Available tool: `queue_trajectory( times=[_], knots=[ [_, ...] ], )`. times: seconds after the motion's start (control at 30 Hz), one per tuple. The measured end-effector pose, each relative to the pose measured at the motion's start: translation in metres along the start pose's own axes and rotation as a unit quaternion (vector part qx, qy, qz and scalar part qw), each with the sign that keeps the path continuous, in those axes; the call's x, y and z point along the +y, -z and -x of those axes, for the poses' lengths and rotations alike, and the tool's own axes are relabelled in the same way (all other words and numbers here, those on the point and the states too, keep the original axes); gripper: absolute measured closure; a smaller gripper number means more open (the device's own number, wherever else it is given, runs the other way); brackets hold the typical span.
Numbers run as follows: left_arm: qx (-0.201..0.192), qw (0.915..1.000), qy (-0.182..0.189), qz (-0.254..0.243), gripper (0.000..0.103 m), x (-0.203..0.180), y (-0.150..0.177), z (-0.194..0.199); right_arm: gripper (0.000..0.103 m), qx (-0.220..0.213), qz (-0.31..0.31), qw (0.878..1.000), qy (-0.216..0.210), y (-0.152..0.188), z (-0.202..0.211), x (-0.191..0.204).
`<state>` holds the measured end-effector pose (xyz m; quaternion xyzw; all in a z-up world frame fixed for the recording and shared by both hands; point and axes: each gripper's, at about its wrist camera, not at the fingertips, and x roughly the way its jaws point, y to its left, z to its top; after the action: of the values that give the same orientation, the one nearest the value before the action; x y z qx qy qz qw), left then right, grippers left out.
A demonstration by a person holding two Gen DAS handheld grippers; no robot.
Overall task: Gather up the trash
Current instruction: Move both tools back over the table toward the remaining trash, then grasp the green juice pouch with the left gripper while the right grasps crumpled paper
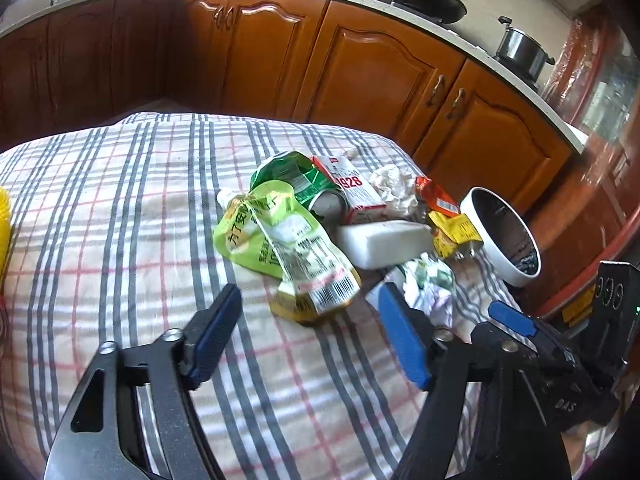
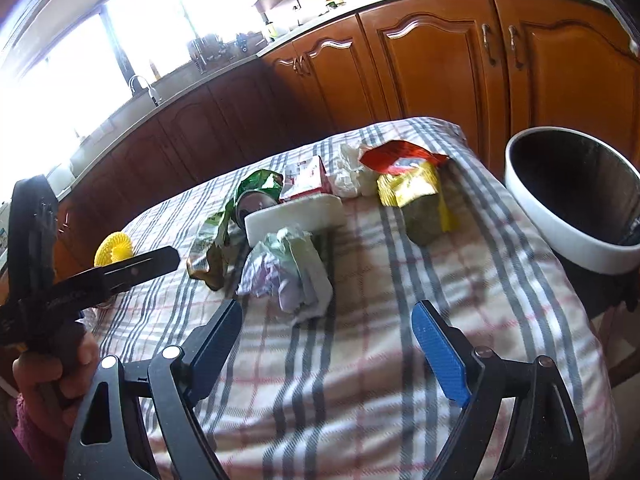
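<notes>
Both grippers hang above a desk (image 2: pixel 400 264) draped in a plaid cloth, and both stand with jaws wide apart and nothing between them. The trash sits in a loose heap toward the far right part of the desk: a lime-green pouch (image 1: pixel 280 240), a crushed green can (image 1: pixel 304 180), a red-and-white carton (image 1: pixel 356 192), a white foam block (image 1: pixel 384 242), crumpled tissue (image 1: pixel 394 188), a red-and-yellow wrapper (image 1: pixel 448 216) and a crumpled paper wad (image 2: pixel 284 268). A white-rimmed bin (image 2: pixel 576 200) stands at the right edge of the desk, just beside the heap.

The right gripper (image 2: pixel 328 344) appears the nearer one to act: the paper wad lies straight ahead of it, just beyond the fingertips and slightly left of the midline between them. The wad is lumpy, with its longer side running diagonally from near right to far left, so a small shift left and forward would likely bring the jaws across its narrow width. The bin lies to that gripper's right, a short swing away.

The left gripper (image 1: pixel 312 320) faces the lime-green pouch, whose barcode end points toward it, close ahead and roughly centred between the open fingers. A yellow mesh roll (image 2: pixel 114 246) lies apart at the left.
</notes>
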<state>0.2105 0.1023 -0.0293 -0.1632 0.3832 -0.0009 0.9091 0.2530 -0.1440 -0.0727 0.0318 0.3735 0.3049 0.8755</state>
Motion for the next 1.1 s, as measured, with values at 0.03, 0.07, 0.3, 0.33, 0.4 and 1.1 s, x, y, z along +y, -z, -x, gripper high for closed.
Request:
queue_trajectory(
  times=[0.03,0.07,0.3,0.33,0.4,1.1],
  knots=[
    [0.002,1.0,0.002,0.003,0.04,0.002,-0.003,-0.003,0.017,0.0,0.002,1.0,-0.001,-0.002,-0.002,0.001],
    [0.004,1.0,0.003,0.006,0.041,0.005,-0.006,-0.007,0.018,0.001,0.004,1.0,-0.002,-0.005,-0.006,0.002],
    [0.031,0.999,0.013,0.029,0.055,0.02,-0.016,-0.037,0.032,0.018,0.007,1.0,-0.015,-0.017,-0.035,0.004],
    [0.035,0.9987,0.018,0.033,0.065,0.022,-0.016,-0.041,0.038,0.021,0.005,1.0,-0.017,-0.017,-0.038,0.004],
    [0.044,0.9977,0.032,0.042,0.082,0.025,-0.015,-0.048,0.049,0.029,0.001,0.999,-0.023,-0.018,-0.044,0.002],
    [-0.003,0.9978,0.051,-0.043,0.096,-0.032,0.02,0.023,0.087,0.001,0.007,0.999,-0.037,0.003,0.017,0.003]
  ],
)
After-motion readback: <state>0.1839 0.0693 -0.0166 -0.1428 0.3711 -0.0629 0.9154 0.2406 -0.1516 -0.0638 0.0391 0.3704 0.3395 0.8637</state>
